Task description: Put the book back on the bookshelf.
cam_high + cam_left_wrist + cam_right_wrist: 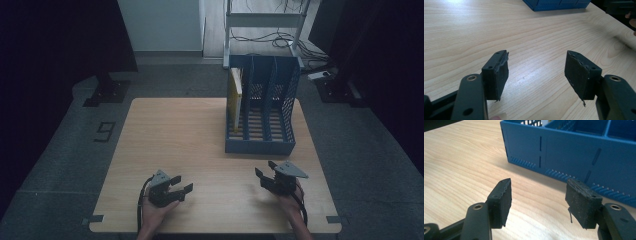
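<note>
A blue slotted file rack (262, 107) stands at the back right of the wooden table (175, 140), with a yellow book (234, 100) upright in its leftmost slot. My left gripper (181, 184) rests near the front left, open, nothing between its pads (501, 75). My right gripper (265, 170) sits at the front right, just short of the rack's front wall (574, 152), also open and holding nothing. In the left gripper view the rack's corner (554, 5) lies far ahead.
The table's wide left half is bare wood. Behind the table stand a white metal frame (265, 20) with cables on the floor and a dark stand base (107, 92). A "9" marker (105, 131) lies on the grey floor at left.
</note>
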`<state>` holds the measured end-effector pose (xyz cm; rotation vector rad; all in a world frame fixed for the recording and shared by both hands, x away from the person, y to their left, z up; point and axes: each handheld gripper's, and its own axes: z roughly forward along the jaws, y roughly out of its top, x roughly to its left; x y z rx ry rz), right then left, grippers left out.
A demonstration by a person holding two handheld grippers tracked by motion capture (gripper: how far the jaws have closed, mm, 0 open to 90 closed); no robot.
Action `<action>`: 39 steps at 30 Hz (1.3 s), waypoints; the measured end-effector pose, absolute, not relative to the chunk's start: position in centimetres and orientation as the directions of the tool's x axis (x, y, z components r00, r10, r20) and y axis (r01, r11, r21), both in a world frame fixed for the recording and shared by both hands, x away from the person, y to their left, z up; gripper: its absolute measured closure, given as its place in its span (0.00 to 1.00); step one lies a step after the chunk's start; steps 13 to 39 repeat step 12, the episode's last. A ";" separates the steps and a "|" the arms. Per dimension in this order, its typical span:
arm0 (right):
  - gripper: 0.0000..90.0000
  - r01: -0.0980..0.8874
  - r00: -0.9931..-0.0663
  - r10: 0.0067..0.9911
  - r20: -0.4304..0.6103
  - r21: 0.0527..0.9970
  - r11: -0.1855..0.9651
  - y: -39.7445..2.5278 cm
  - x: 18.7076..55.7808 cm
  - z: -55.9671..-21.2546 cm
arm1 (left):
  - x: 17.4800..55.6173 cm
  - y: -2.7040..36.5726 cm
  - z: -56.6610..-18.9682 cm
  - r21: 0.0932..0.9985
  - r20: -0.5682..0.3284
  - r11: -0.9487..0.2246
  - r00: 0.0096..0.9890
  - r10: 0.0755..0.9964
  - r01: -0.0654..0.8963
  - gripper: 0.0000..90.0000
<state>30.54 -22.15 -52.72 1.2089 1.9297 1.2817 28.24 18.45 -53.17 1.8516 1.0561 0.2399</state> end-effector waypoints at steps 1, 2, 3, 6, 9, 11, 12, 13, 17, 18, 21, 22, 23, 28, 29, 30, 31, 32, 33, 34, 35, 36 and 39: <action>0.42 0.394 -0.464 0.884 0.058 0.907 0.147 -22.3 30.4 -52.8 | 28.3 18.5 -53.2 0.810 -0.264 -0.168 0.605 0.752 0.562 0.40; 0.42 0.399 -0.463 0.884 0.060 0.905 0.148 -22.5 30.4 -52.9 | 28.3 18.5 -53.2 0.809 -0.263 -0.168 0.603 0.753 0.563 0.40; 0.42 0.399 -0.463 0.884 0.060 0.905 0.148 -22.5 30.4 -52.9 | 28.3 18.5 -53.2 0.809 -0.263 -0.168 0.603 0.753 0.563 0.40; 0.42 0.404 -0.462 0.885 0.059 0.902 0.151 -22.7 30.3 -53.1 | 28.3 18.6 -53.2 0.810 -0.264 -0.165 0.601 0.754 0.563 0.40; 0.42 0.399 -0.464 0.884 0.058 0.905 0.150 -22.7 30.2 -53.1 | 28.3 18.6 -53.2 0.810 -0.264 -0.164 0.602 0.754 0.562 0.40; 0.42 0.397 -0.466 0.883 0.058 0.905 0.150 -22.6 30.2 -53.0 | 28.3 18.6 -53.2 0.810 -0.264 -0.164 0.601 0.754 0.562 0.40; 0.42 0.397 -0.466 0.883 0.058 0.905 0.151 -22.6 30.2 -53.0 | 28.3 18.6 -53.2 0.811 -0.265 -0.164 0.601 0.754 0.562 0.40; 0.42 0.397 -0.466 0.883 0.058 0.905 0.151 -22.6 30.2 -53.0 | 28.3 18.6 -53.2 0.811 -0.265 -0.164 0.601 0.754 0.562 0.40; 0.42 0.397 -0.466 0.883 0.058 0.905 0.151 -22.6 30.2 -53.0 | 28.3 18.6 -53.2 0.811 -0.265 -0.164 0.601 0.754 0.562 0.40; 0.42 0.397 -0.466 0.883 0.058 0.905 0.151 -22.6 30.2 -53.0 | 28.3 18.6 -53.2 0.811 -0.265 -0.164 0.601 0.754 0.562 0.40; 0.42 0.397 -0.466 0.883 0.058 0.905 0.151 -22.6 30.2 -53.0 | 28.3 18.6 -53.2 0.811 -0.265 -0.164 0.601 0.754 0.562 0.40; 0.42 0.397 -0.466 0.883 0.058 0.905 0.151 -22.6 30.2 -53.0 | 28.3 18.6 -53.2 0.811 -0.265 -0.164 0.601 0.754 0.562 0.40; 0.42 0.397 -0.466 0.883 0.058 0.905 0.151 -22.6 30.2 -53.0 | 28.3 18.6 -53.2 0.811 -0.265 -0.164 0.601 0.754 0.562 0.40; 0.42 0.397 -0.466 0.883 0.058 0.905 0.151 -22.6 30.2 -53.0 | 28.3 18.6 -53.2 0.811 -0.265 -0.164 0.601 0.754 0.562 0.40; 0.42 0.397 -0.466 0.883 0.058 0.905 0.151 -22.6 30.2 -53.0 | 28.3 18.6 -53.2 0.811 -0.265 -0.164 0.601 0.754 0.562 0.40; 0.42 0.397 -0.466 0.883 0.058 0.905 0.151 -22.6 30.2 -53.0 | 28.3 18.6 -53.2 0.811 -0.265 -0.164 0.601 0.754 0.562 0.40; 0.42 0.397 -0.466 0.883 0.058 0.905 0.151 -22.6 30.2 -53.0 | 28.3 18.6 -53.2 0.811 -0.265 -0.164 0.601 0.754 0.562 0.40; 0.42 0.397 -0.466 0.883 0.058 0.905 0.151 -22.6 30.2 -53.0 | 28.3 18.6 -53.2 0.811 -0.265 -0.164 0.601 0.754 0.562 0.40; 0.42 0.397 -0.466 0.883 0.058 0.905 0.151 -22.6 30.2 -53.0 | 28.3 18.6 -53.2 0.811 -0.265 -0.164 0.601 0.754 0.562 0.40; 0.42 0.397 -0.466 0.883 0.058 0.905 0.151 -22.6 30.2 -53.0 | 28.3 18.6 -53.2 0.811 -0.265 -0.164 0.601 0.754 0.562 0.40; 0.42 0.397 -0.466 0.883 0.058 0.905 0.151 -22.6 30.2 -53.0 | 28.3 18.6 -53.2 0.811 -0.265 -0.164 0.601 0.754 0.562 0.40; 0.42 0.397 -0.466 0.883 0.058 0.905 0.151 -22.6 30.2 -53.0 | 28.3 18.6 -53.2 0.811 -0.265 -0.164 0.601 0.754 0.562 0.40; 0.42 0.397 -0.466 0.883 0.058 0.905 0.151 -22.6 30.2 -53.0 | 28.3 18.6 -53.2 0.811 -0.265 -0.164 0.601 0.754 0.562 0.40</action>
